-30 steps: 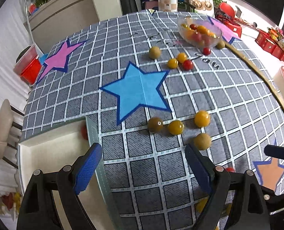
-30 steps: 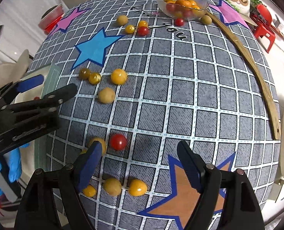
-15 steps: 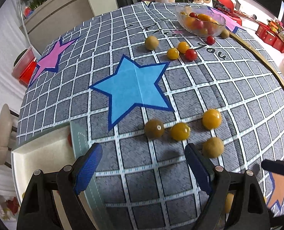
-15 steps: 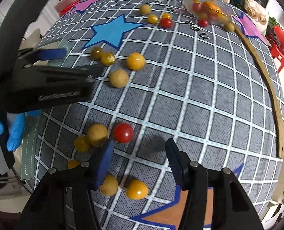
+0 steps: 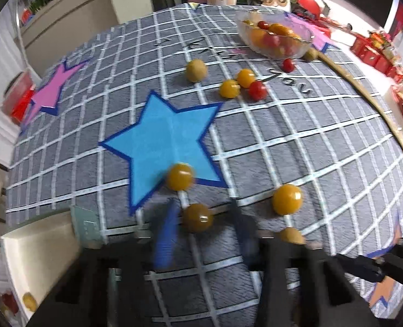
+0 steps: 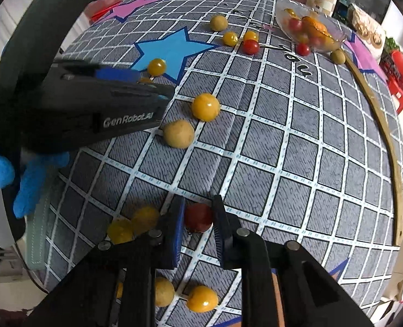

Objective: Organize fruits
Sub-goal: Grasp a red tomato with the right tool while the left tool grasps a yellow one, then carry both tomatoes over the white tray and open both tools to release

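Fruits scattered on surface (image 6: 283, 141) | right gripper (image 6: 197, 224) pinching red tomato (image 6: 198, 217) | left gripper (image 5: 201, 234) blurry, half-closed around brownish tomato (image 5: 198, 217), grip unclear

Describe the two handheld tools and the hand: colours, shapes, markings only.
Both are black plastic tongs with two fingers lined by blue pads and silver pivot bolts. The right tongs show this sharply; the left tongs are blurred in their own view. The left tongs' side reads "GenRobot.AI" in white. The left hand wears a blue glove.
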### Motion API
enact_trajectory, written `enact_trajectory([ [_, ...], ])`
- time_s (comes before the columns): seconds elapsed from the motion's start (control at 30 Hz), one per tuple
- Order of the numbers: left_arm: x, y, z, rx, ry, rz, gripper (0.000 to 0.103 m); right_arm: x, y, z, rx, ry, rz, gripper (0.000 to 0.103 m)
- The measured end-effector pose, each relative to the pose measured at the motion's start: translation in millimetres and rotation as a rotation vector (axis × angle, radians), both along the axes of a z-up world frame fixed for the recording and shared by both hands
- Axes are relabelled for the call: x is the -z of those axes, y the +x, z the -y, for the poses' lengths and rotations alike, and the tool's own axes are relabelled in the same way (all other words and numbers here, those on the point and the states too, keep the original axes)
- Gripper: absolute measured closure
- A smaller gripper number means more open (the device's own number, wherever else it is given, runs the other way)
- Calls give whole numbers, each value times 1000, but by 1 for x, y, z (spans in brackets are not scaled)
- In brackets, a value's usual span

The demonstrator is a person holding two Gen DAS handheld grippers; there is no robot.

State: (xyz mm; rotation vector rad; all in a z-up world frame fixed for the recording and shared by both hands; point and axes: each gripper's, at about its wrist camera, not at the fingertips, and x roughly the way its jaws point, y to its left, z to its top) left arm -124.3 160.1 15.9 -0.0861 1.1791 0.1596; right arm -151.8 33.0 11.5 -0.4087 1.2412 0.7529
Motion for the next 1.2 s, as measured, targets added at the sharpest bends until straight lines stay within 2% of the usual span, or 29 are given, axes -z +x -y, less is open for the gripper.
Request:
enact_trajectory([
  [0.1, 0, -2, 0, -3, -37, -2, 80, 1, 13, 7, 66, 60, -86, 82],
  [0.3, -1, -13, -13, -49, -127, -9, 80, -1, 26, 27, 182, 135, -190, 82],
  [0.5, -6, -24, -17, -66, -152, -10, 80, -4, 27, 39, 241, 160, -232, 82],
  [0.67, -21, -36, -16, -74, -160, 13, 80, -11, 25, 39, 244, 165, -233, 82],
  [0.9, -46, -73, -28, -135, -149, 45, 80, -24, 22, 23, 218, 175, -233, 82],
  [1.2, -52, -139, -73, -279, -99, 29, 80, -40, -5, -35, 102, 198, -229, 82],
])
